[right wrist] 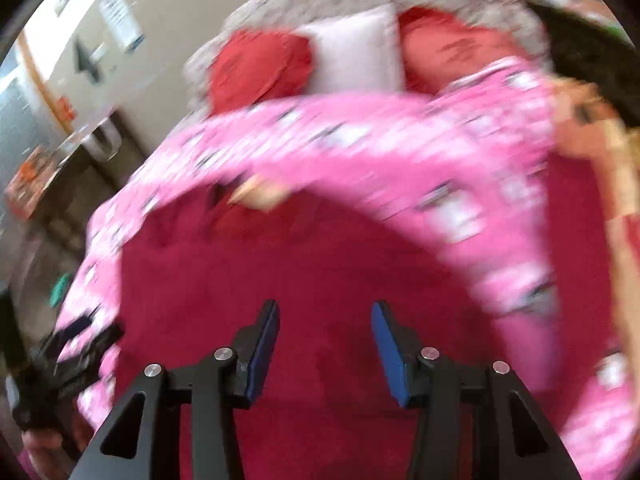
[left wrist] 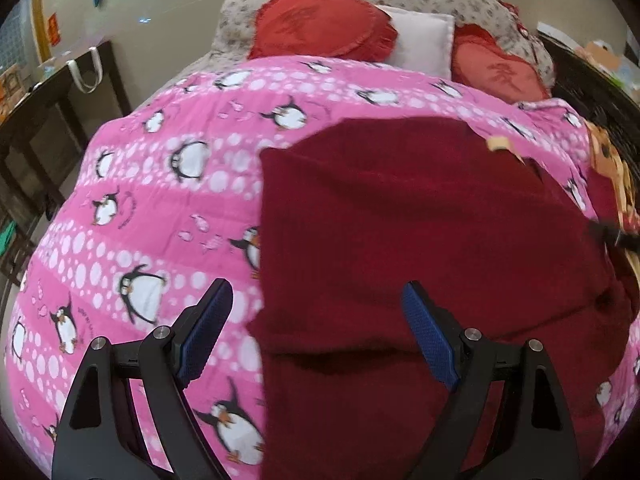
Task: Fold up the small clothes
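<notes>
A dark red knitted garment (left wrist: 400,220) lies spread flat on a pink penguin bedspread (left wrist: 160,200), with a tan label (left wrist: 498,144) at its far edge. My left gripper (left wrist: 316,286) hovers open over the garment's near left edge, one finger over the bedspread, the other over the red knit, and nothing between the pads. The right wrist view is smeared by blur. There my right gripper (right wrist: 325,306) stands open above the middle of the red garment (right wrist: 320,248), pads apart and holding nothing. The black shape at the lower left looks like the left gripper (right wrist: 60,360).
Two red cushions (left wrist: 320,24) and a white pillow (left wrist: 424,36) lean on a flowered headboard at the far end of the bed. A dark wooden table (left wrist: 60,100) stands left of the bed. An orange patterned cloth (left wrist: 612,168) lies at the right edge.
</notes>
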### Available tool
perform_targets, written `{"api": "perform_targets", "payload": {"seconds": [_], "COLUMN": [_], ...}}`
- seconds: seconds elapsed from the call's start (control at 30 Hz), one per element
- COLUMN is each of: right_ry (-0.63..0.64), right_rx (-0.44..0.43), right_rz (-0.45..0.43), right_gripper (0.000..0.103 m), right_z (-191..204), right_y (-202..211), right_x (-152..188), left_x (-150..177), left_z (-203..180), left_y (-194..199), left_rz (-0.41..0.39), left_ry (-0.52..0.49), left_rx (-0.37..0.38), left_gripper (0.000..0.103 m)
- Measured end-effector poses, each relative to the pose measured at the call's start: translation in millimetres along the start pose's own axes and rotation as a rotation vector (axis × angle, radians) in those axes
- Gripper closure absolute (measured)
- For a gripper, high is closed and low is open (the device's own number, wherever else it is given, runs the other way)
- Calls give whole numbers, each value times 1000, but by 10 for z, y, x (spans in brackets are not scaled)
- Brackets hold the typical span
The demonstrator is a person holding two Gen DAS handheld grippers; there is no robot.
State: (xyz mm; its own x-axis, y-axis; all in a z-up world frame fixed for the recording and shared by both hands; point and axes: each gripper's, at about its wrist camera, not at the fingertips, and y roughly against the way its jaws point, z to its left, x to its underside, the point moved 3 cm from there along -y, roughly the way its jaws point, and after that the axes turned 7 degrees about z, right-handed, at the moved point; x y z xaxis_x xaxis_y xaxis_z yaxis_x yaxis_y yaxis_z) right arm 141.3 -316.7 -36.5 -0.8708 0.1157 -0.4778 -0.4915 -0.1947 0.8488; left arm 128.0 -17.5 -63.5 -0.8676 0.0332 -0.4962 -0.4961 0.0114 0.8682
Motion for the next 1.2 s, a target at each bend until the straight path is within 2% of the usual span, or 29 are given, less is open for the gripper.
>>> {"api": "perform_targets", "payload": {"seconds": [0.03, 0.07, 0.1, 0.17, 0.27, 0.33, 0.4, 0.47, 0.5, 0.53, 0.57, 0.63, 0.73, 0.87, 0.93, 1.03, 1.1, 1.2], "right_ry": [-27, -48, -64, -129, -235, -269, -270, -228, -224, -234, -242, -249, -244, -259, -278, -313, -346, -354], "right_rx": [53, 117, 172, 310, 354, 363, 386, 462, 472, 469, 470, 440, 379, 331, 349, 387, 405, 504], "right_rz": [-21, -36, -40, -17, 46, 87, 130, 176, 170, 146, 140, 129, 83, -27, -68, -84, -70, -22], "right_gripper": [48, 37, 33, 32, 32, 32, 32, 32, 35, 55, 83, 97, 99, 99, 99, 99, 99, 99], "right_z": [-186, -383, -529, -939, -1432, -1581, -1661, -1705, -1742, -1793, -1842, -1943, -2060, -2184, -2206, -2276, -2341, -2410], "right_y": [50, 65, 61, -37, -253, -409, -620, -790, -794, -749, -706, -588, -214, 614, 957, 1342, 1507, 1595], "right_x": [-96, -203, -278, -479, -668, -758, -791, -826, -824, -819, -813, -755, -612, -226, -6, 409, 690, 1035], "left_x": [18, 39, 44, 77, 100, 102, 101, 92, 93, 93, 93, 99, 104, 107, 107, 122, 130, 133], "left_z": [-45, -85, -101, -151, -188, -197, -208, -227, -235, -231, -227, -222, -213, -209, -206, -212, -212, -220], "left_y": [-36, -70, -85, -129, -193, -232, -254, -272, -275, -277, -283, -296, -305, -302, -300, -284, -268, -227], "left_rz": [10, 18, 24, 35, 45, 52, 55, 58, 58, 58, 57, 58, 59, 55, 53, 47, 46, 47], "left_ry": [-4, -4, -5, -6, -7, -8, -8, -16, -18, -18, -17, -13, -4, -2, 0, 0, 2, -1], "left_rx": [7, 11, 13, 18, 12, 8, 5, -2, -4, -4, -3, 1, 5, 7, 6, -1, -4, -9], "left_gripper": [16, 16, 16, 16, 16, 16, 16, 16, 16, 16, 16, 16, 16, 16, 16, 16, 16, 16]}}
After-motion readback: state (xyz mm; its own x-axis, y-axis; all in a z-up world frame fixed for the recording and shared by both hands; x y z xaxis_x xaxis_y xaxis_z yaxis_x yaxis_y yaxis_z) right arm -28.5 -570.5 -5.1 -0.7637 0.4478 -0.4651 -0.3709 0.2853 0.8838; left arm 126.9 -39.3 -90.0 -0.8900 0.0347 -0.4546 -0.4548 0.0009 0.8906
